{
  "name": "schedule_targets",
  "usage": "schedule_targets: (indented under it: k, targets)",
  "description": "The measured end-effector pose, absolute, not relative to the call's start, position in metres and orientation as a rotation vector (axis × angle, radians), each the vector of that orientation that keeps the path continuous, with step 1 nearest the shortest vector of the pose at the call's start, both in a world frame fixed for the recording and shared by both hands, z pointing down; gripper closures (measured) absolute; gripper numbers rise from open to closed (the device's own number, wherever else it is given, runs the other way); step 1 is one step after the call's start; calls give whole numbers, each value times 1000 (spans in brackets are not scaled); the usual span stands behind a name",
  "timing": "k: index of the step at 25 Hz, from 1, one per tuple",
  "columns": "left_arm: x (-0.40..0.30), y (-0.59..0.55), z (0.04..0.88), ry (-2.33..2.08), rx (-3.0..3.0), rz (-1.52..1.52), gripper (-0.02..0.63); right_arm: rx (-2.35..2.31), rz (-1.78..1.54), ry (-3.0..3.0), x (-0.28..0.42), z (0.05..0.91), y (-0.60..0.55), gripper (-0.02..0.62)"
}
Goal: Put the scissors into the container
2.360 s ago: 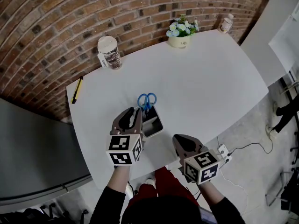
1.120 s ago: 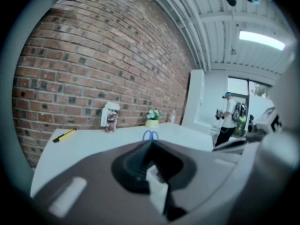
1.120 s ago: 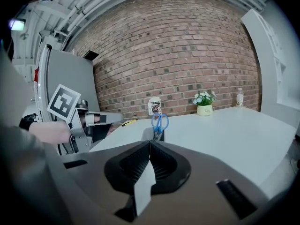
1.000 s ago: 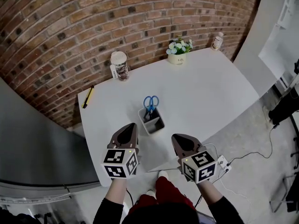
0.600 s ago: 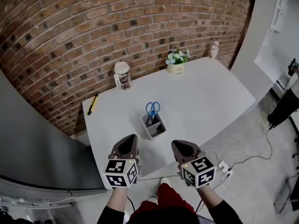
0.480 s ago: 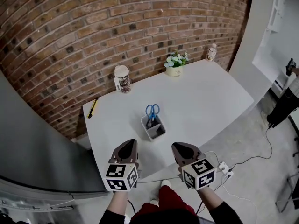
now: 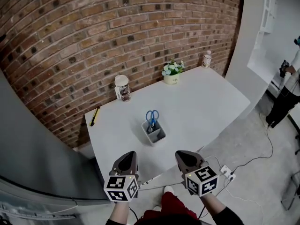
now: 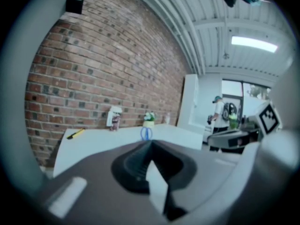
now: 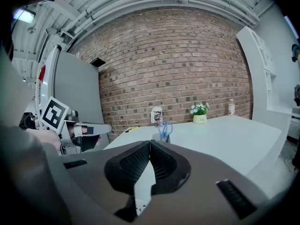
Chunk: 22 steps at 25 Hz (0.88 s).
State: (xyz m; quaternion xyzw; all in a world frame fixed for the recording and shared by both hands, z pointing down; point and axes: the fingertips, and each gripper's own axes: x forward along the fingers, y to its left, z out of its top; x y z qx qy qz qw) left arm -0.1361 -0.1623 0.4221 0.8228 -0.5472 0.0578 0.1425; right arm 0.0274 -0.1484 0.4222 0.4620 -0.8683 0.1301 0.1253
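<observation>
Now the scissors [image 7: 151,116] stand in the container [image 7: 156,135] on the bench [image 7: 206,100]. Both the left gripper [image 7: 127,153] and right gripper [image 7: 182,153] are closed tight, holding nothing, and have pulled farther back from it.

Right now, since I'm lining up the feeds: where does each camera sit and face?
Head view: on the person's head, looking steeply down at the table; left gripper and right gripper show.
Left gripper view: rides that gripper, looking along its shut jaws across the table.
Right gripper view: likewise, along its own shut jaws.
Shared: scissors in the container.
</observation>
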Motion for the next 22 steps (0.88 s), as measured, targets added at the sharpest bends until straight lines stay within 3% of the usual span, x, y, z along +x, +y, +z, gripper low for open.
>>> schedule_targets:
  k: [22]
  targets:
    - [-148,-98,413,-1557,2405,122,603,1452,305,-2548,30,400,-84,588]
